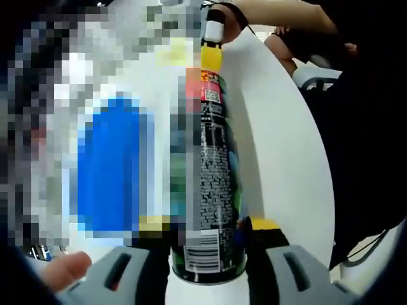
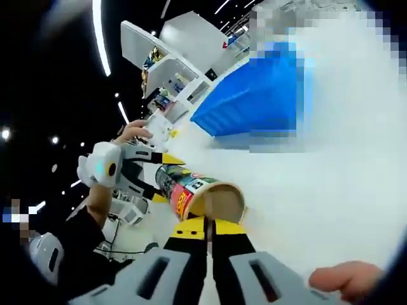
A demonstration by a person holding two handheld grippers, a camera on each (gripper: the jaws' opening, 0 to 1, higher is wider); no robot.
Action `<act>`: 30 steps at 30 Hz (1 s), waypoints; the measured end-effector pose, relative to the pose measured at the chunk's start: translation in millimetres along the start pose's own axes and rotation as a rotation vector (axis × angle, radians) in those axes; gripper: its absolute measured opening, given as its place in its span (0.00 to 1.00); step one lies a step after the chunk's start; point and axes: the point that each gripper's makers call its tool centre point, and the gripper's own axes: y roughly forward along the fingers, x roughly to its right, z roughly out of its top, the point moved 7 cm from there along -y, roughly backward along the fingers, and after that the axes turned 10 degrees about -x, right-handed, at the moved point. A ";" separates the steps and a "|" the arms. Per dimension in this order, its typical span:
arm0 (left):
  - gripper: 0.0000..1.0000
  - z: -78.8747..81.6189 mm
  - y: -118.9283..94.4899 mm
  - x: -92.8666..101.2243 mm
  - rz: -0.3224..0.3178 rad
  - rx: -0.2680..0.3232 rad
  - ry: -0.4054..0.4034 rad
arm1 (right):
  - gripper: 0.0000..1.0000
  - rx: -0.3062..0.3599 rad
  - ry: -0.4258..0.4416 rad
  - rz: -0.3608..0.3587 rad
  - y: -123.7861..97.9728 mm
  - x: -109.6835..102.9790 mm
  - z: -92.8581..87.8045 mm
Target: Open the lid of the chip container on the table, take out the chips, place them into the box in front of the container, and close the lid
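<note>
A dark chip can (image 1: 213, 159) with a red and yellow band lies lengthwise between my left gripper (image 1: 210, 244) jaws, which are shut on its base end. In the right gripper view the left gripper (image 2: 130, 168) holds the same can (image 2: 184, 187) above the white table. The can's round tan top end (image 2: 219, 202) faces this camera. My right gripper (image 2: 206, 230) has its yellow-tipped jaws pressed together on the near rim of that end, where the lid sits. Its yellow tip (image 1: 212, 56) also shows at the can's far end. The blue box (image 2: 254, 101) rests on the table beyond.
The round white table (image 1: 280, 140) carries the blue box (image 1: 111, 171), partly blurred by mosaic. A person's arm and dark clothes (image 1: 356, 127) border the table's edge. White shelving (image 2: 165, 51) stands in the dark background. A fingertip (image 2: 343, 279) shows near my right gripper.
</note>
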 end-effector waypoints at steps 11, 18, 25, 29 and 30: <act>0.46 -0.7 0.1 -0.2 -0.009 0.018 -0.006 | 0.00 0.014 -0.134 -0.308 -3.4 -16.2 -0.2; 0.46 -0.7 0.1 0.5 -0.008 0.022 -0.009 | 0.00 0.021 -0.136 -0.364 -4.3 -17.9 -1.5; 0.46 -11.4 0.6 -2.3 0.028 -0.021 -0.003 | 0.00 0.061 -0.084 -0.439 -26.2 2.0 -9.7; 0.46 -10.5 0.0 -3.4 0.022 -0.002 -0.010 | 0.00 0.090 -0.090 -0.446 -39.9 10.2 -16.8; 0.46 -9.7 0.4 -3.7 0.020 -0.007 -0.011 | 0.00 0.096 -0.089 -0.444 -39.0 10.0 -18.7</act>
